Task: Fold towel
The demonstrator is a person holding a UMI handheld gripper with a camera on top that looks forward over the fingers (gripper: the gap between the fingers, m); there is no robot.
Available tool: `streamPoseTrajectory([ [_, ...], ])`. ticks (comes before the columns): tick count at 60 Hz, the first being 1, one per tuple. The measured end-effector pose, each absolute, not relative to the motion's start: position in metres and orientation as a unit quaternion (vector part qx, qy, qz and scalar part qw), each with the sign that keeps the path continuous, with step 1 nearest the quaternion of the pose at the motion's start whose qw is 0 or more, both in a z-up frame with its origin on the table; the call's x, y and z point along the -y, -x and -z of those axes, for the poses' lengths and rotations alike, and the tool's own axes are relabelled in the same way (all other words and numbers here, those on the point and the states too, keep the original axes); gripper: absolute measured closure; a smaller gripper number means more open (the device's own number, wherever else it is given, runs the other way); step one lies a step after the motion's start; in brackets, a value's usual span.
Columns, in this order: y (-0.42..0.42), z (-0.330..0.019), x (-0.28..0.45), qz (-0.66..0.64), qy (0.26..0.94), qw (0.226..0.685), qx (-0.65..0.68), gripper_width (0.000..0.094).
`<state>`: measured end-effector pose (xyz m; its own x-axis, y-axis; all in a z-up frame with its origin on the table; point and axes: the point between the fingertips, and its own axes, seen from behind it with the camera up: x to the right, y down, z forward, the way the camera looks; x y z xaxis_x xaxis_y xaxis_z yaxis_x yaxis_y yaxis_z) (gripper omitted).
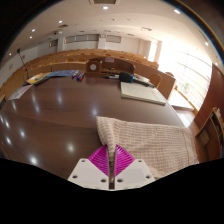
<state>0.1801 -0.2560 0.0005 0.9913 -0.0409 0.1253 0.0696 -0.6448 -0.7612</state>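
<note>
A pale checked towel hangs from my gripper and spreads out to the right above the dark brown table. My two fingers are closed together with the towel's edge pinched between the pink pads. The towel's near corner rises straight up from the pads. The part of the towel below the fingers is hidden.
A folded pale cloth or sheet lies on the far right part of the table. Wooden benches run along the far side, with a dark box on them. A chair back stands at the right. Bright windows are beyond.
</note>
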Motion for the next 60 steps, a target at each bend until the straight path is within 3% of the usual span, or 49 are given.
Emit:
streamPoseTrajectory([
  [6, -0.153, -0.029, 0.258, -0.001, 0.902, 0.432, -0.007, 0.0897],
  [13, -0.111, -0.095, 0.267, -0.112, 0.879, 0.463, -0.029, 0.0897],
  [21, -0.129, -0.158, 0.273, -0.184, 0.847, 0.495, -0.067, 0.0895],
  [26, -0.165, -0.158, 0.272, -0.172, 0.844, 0.499, -0.098, 0.0894],
  [32, -0.237, -0.112, 0.271, -0.097, 0.864, 0.478, -0.126, 0.0853],
  [36, -0.277, -0.081, 0.273, -0.048, 0.874, 0.463, -0.141, 0.0718],
  [42, -0.332, -0.056, 0.289, 0.029, 0.882, 0.448, -0.140, 0.0207],
  [44, -0.336, -0.058, 0.293, 0.043, 0.881, 0.450, -0.140, 0.0090],
  [60, -0.302, -0.117, 0.350, 0.078, 0.873, 0.469, -0.113, 0.0087],
])
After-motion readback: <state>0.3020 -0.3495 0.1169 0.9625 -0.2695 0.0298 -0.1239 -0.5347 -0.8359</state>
